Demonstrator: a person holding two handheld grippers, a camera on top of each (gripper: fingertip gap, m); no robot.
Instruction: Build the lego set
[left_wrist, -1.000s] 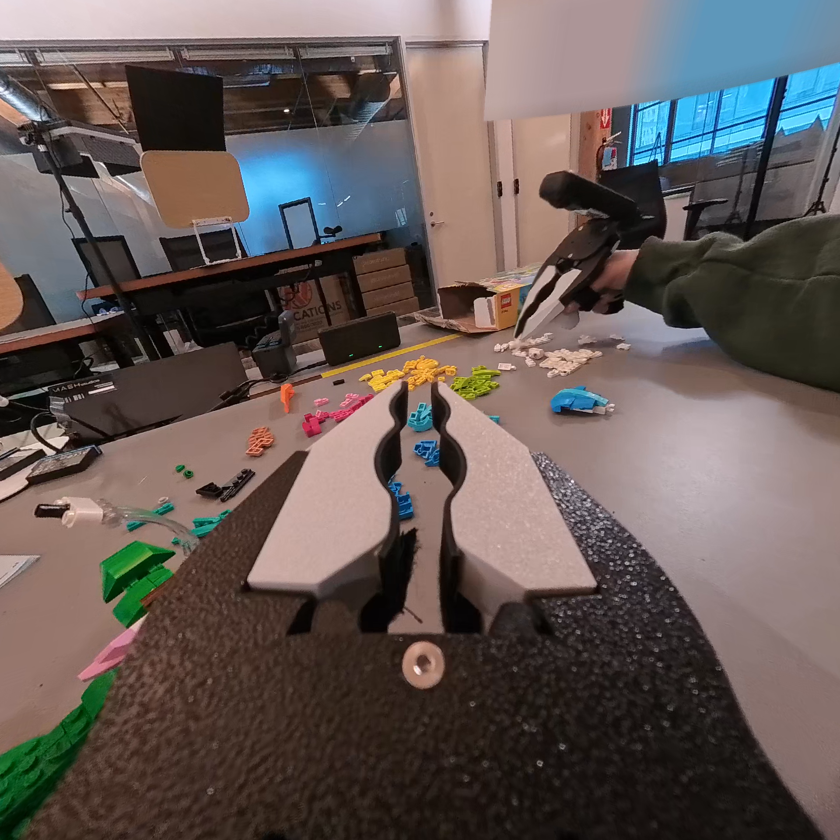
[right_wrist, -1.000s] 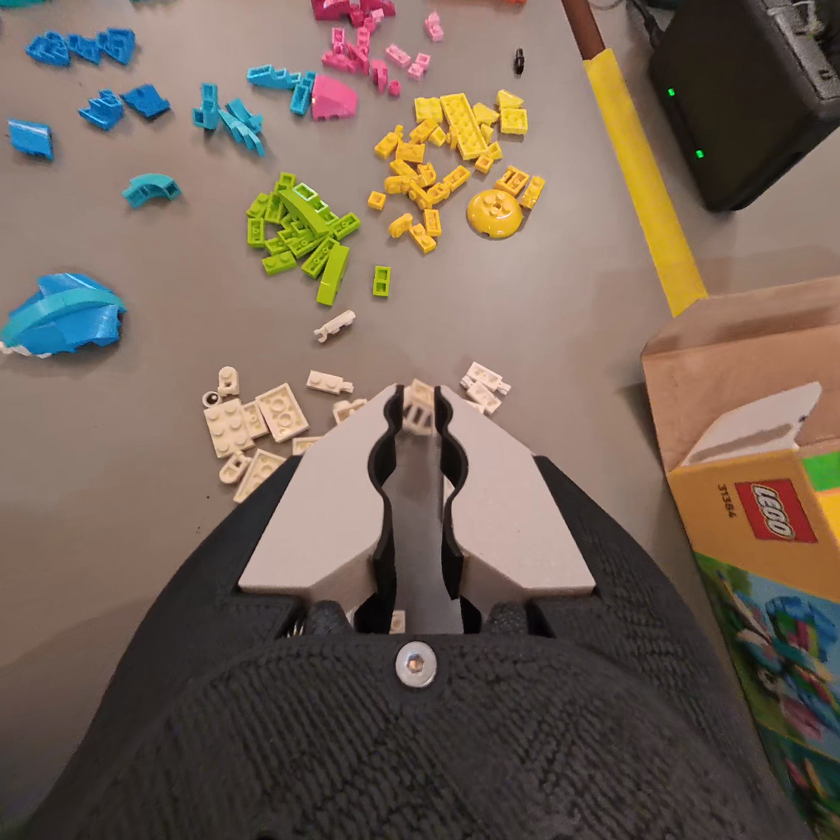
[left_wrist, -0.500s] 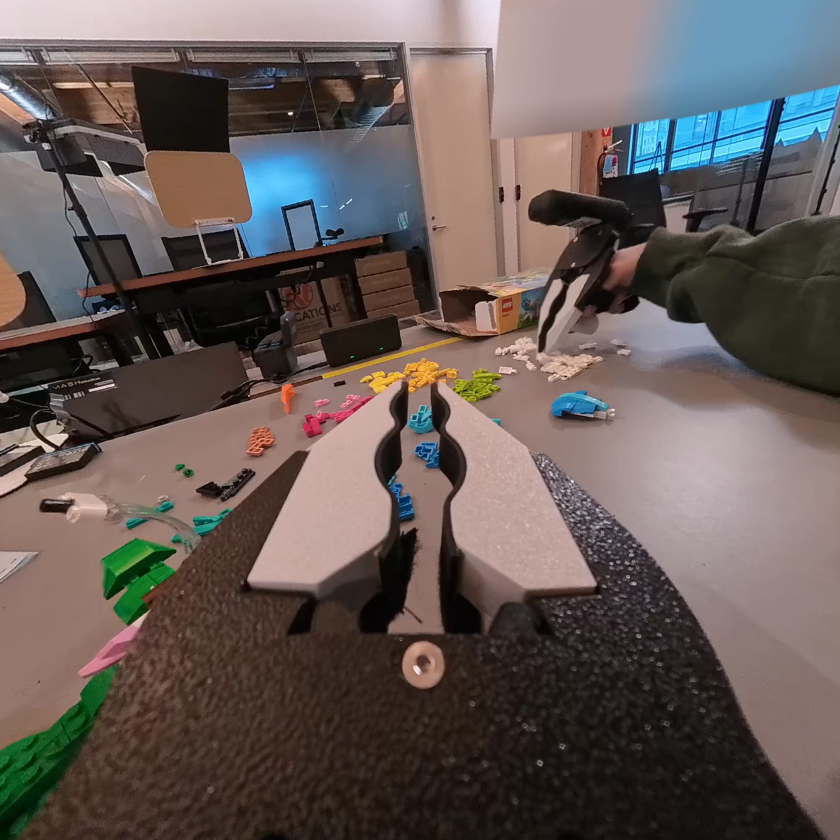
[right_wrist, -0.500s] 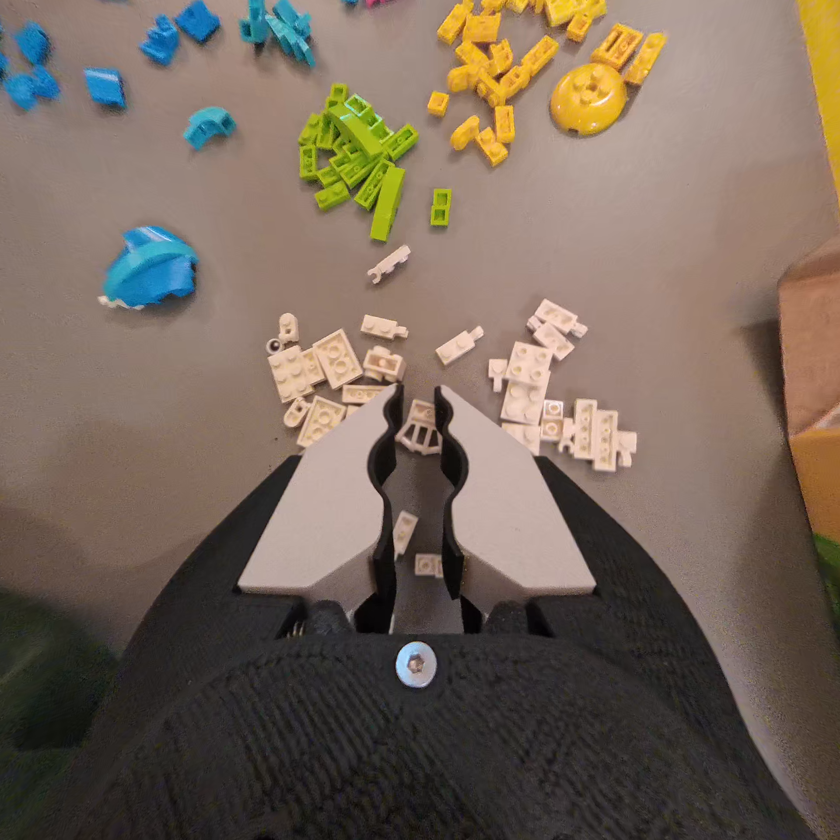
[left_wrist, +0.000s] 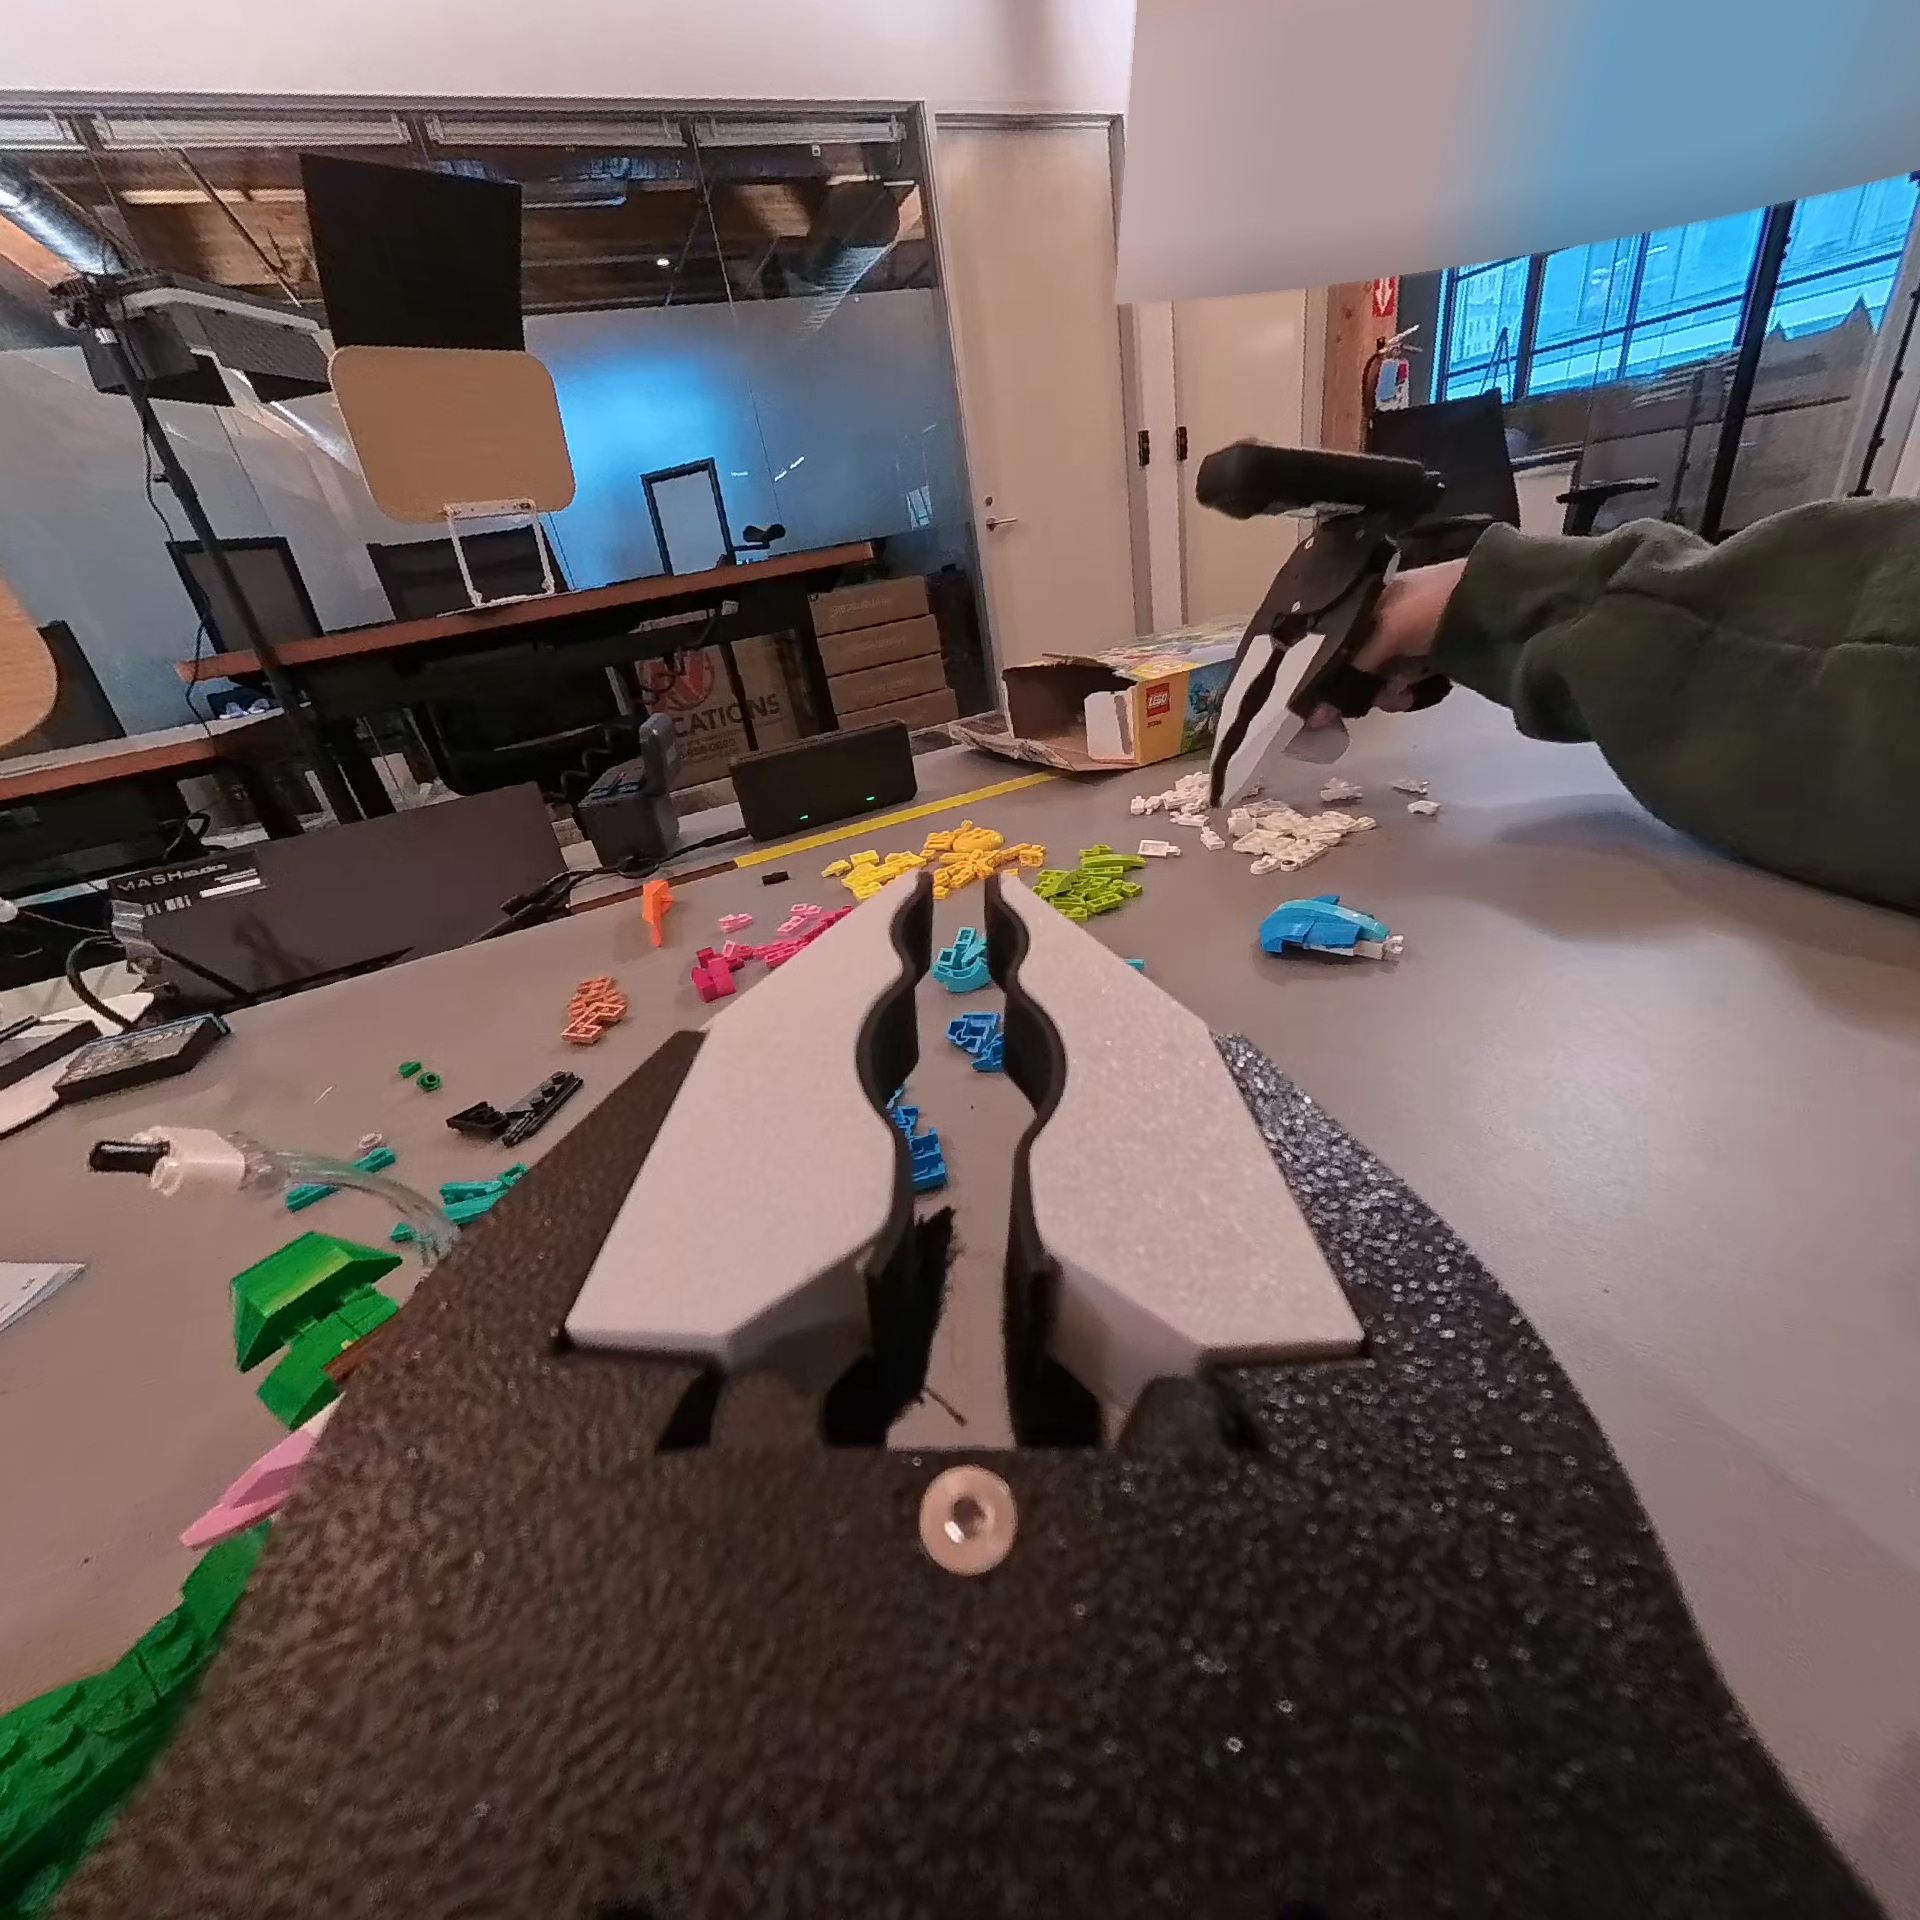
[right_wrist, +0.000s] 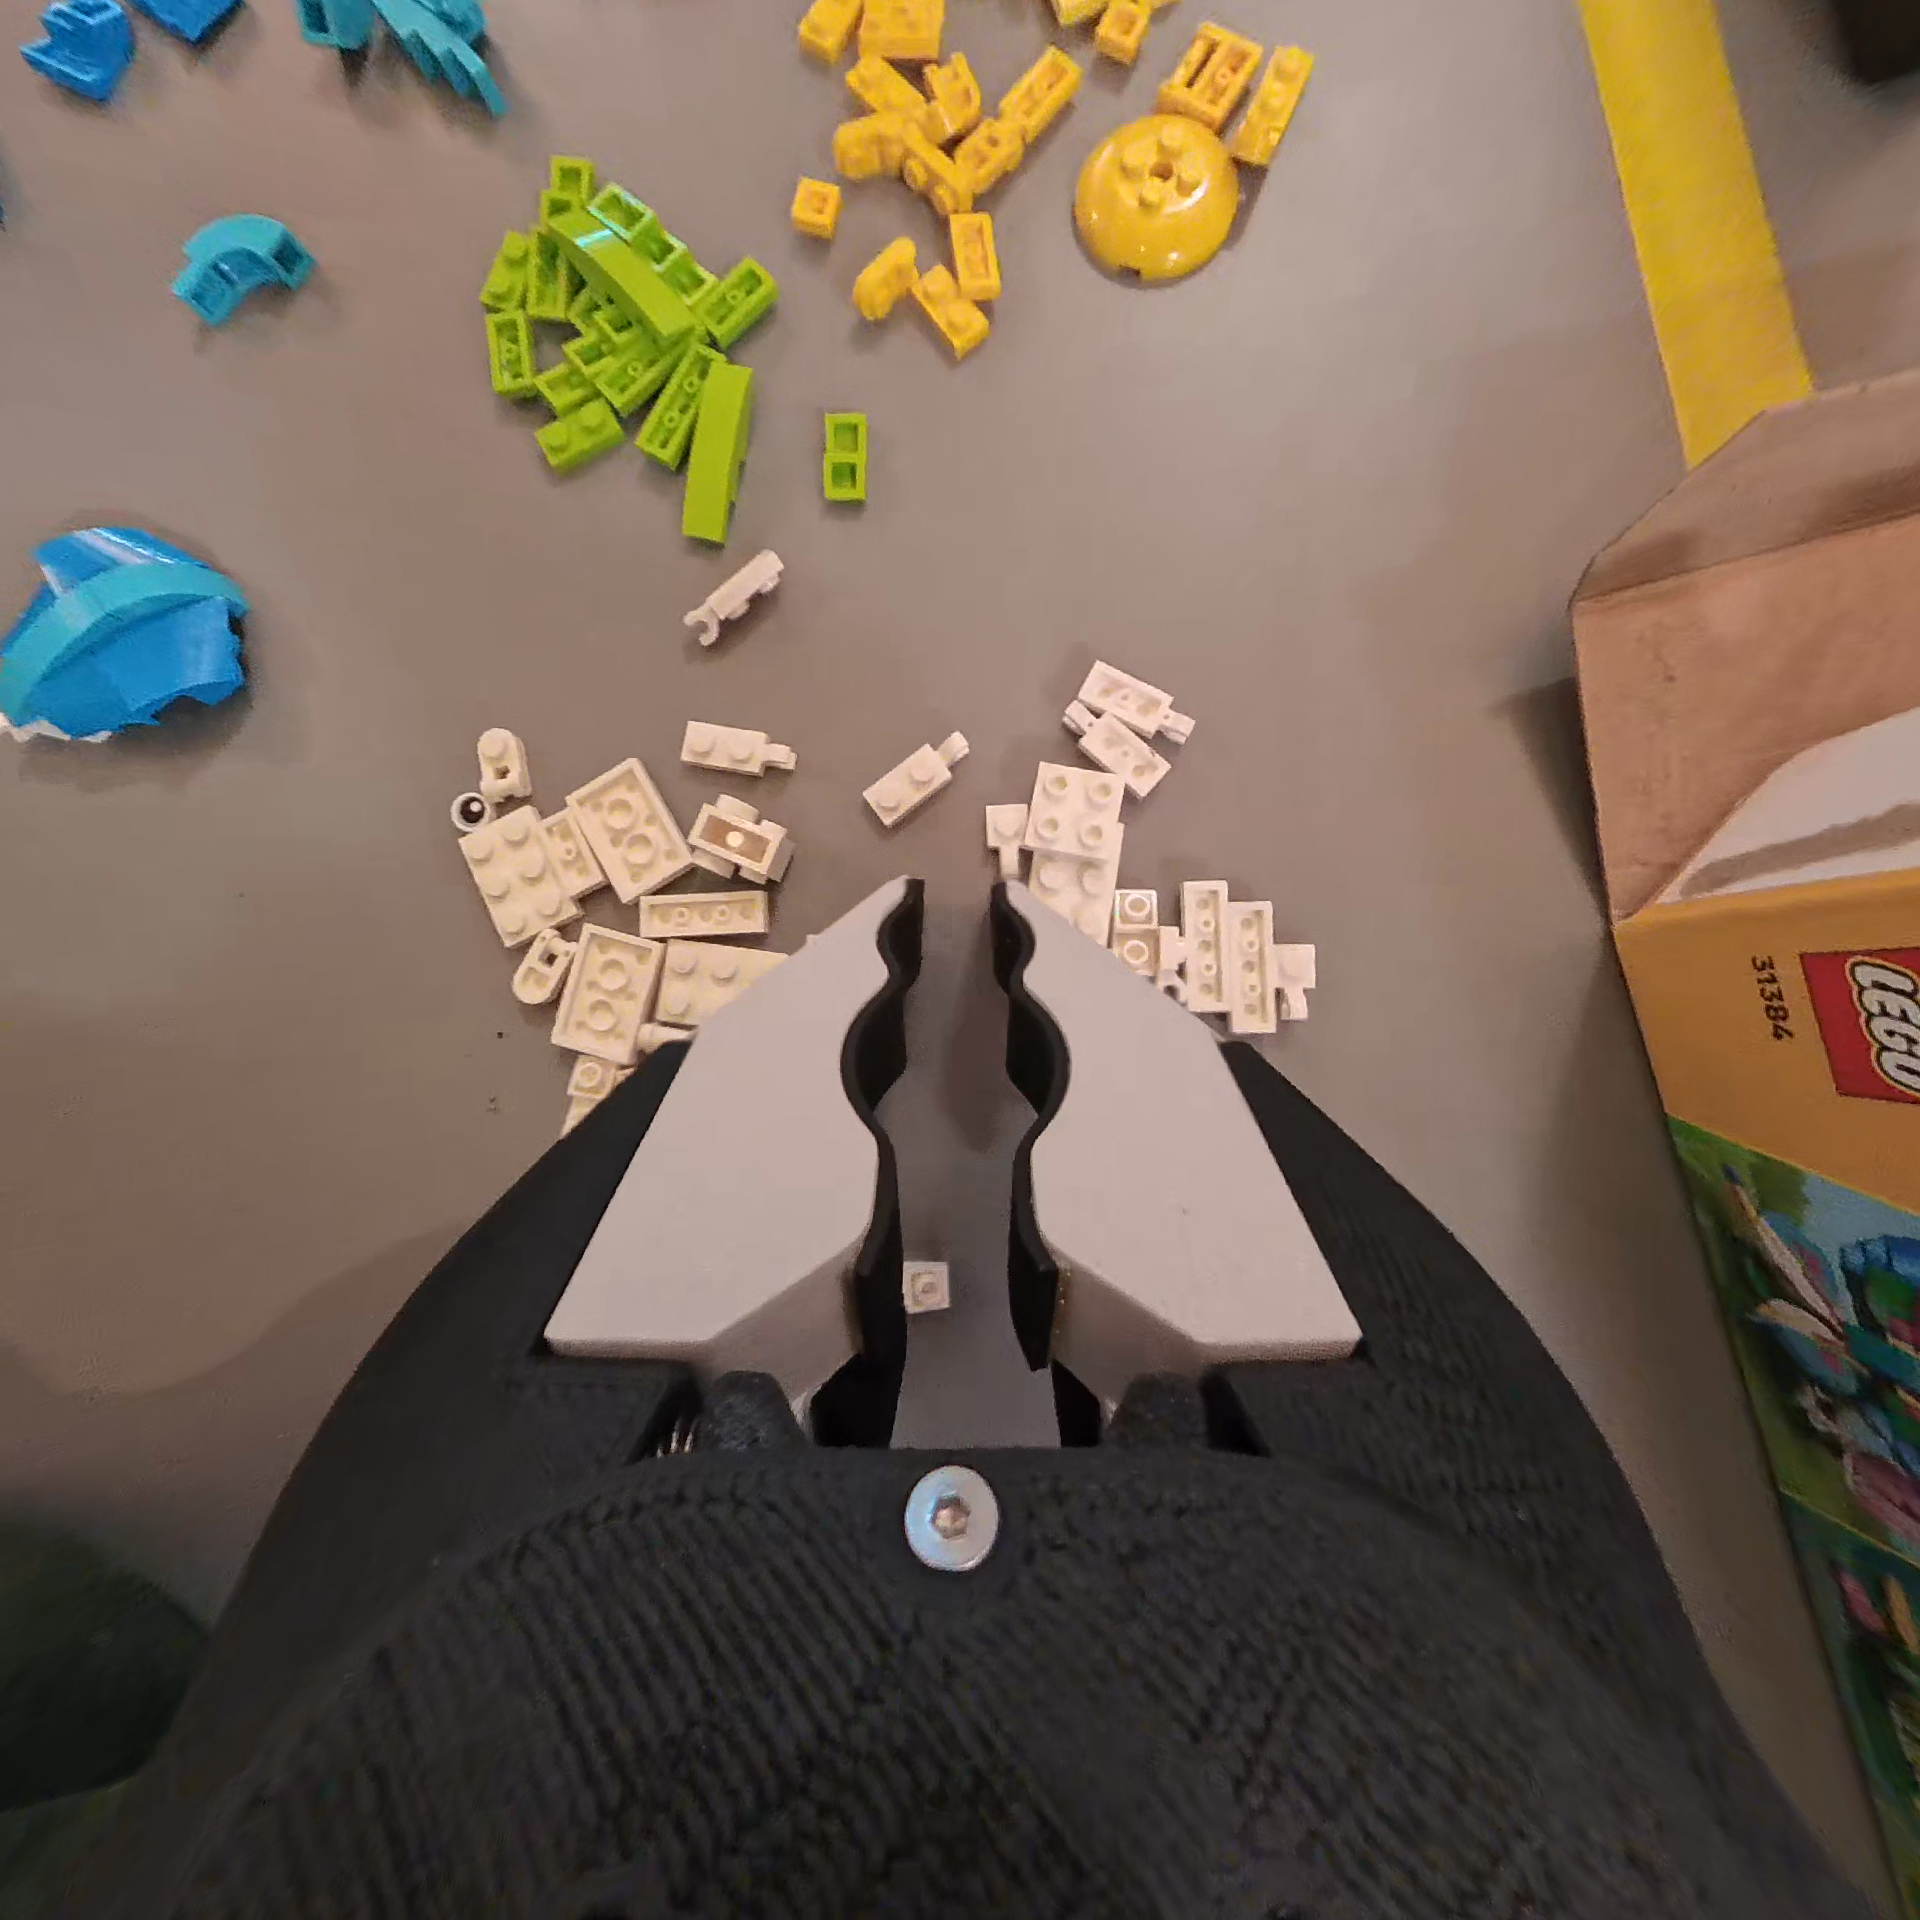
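Because the pieces are sorted by colour on the grey table (right_wrist: 1247, 540), the right gripper (right_wrist: 954, 902) hangs tips-down over the white lego pile (right_wrist: 623, 894), centre of the right wrist frame, likely to pick the next part. Its jaws stand a little apart with nothing between the tips; only bare table shows in the gap, plus a small white 1x1 plate (right_wrist: 925, 1286) lying lower in the frame between the fingers, not gripped.

White pieces split into two clumps either side of the tips. Nearest loose candidates: a white clip plate (right_wrist: 912, 781) just above the tips, long axis running diagonal, clip end toward upper right; another white clip plate (right_wrist: 736, 594) higher up, same diagonal lean. Which one is meant, cannot tell.

Lime green pile (right_wrist: 623, 322) sits upper left, yellow pile (right_wrist: 997, 135) with a yellow dome (right_wrist: 1155, 197) upper centre, a part-built blue model (right_wrist: 120, 644) at left edge. The open set box (right_wrist: 1766, 935) lies at right edge, beside yellow tape (right_wrist: 1694, 218).

Left gripper (left_wrist: 954, 896) is held low and idle, centre of the left wrist frame, jaws slightly parted and empty, pointing across the table toward the coloured piles. A green build (left_wrist: 301, 1320) sits at lower left there, probably parked until a part arrives. Farther off, upper right, the right gripper (left_wrist: 1226, 790) touches down at the white pile, held by a hand (left_wrist: 1397, 623) in a green sleeve (left_wrist: 1704, 696).
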